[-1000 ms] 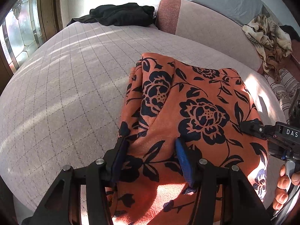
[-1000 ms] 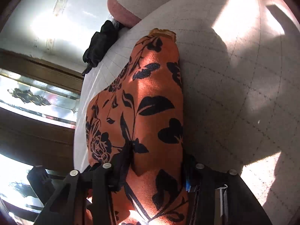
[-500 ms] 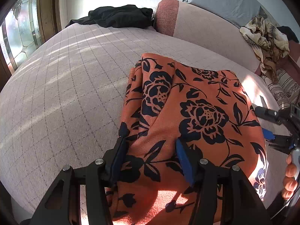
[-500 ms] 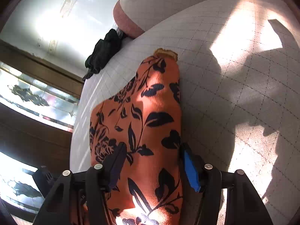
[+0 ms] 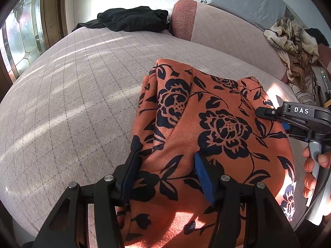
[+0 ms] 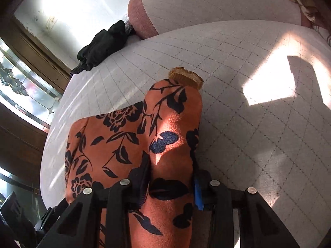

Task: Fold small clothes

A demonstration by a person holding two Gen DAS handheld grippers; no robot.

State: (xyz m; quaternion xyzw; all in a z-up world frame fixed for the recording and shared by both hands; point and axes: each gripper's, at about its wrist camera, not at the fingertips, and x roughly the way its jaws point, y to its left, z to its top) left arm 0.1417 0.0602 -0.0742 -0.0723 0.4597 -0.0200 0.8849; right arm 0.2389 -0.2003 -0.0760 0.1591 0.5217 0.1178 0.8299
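Note:
An orange garment with dark blue flowers (image 5: 211,128) lies folded on the pale quilted bed (image 5: 72,103). My left gripper (image 5: 166,165) is open, its two fingers set around a ridge of the garment's near left part. My right gripper (image 6: 171,175) has its jaws closing on the garment's right edge (image 6: 171,136); the cloth bulges between the pads. In the left wrist view the right gripper (image 5: 289,122) shows at the garment's right side, held by a hand. A tan hem (image 6: 186,77) peeks out at the garment's far end.
A black garment (image 5: 132,18) lies at the bed's far end, also in the right wrist view (image 6: 101,45). A crumpled beige patterned cloth (image 5: 293,41) lies at the right by the padded headboard (image 5: 217,26). A stained-glass window (image 5: 22,41) is on the left.
My right gripper pulled back off the garment, then came back in and narrowed on its right edge. The left gripper stayed open in place over the cloth.

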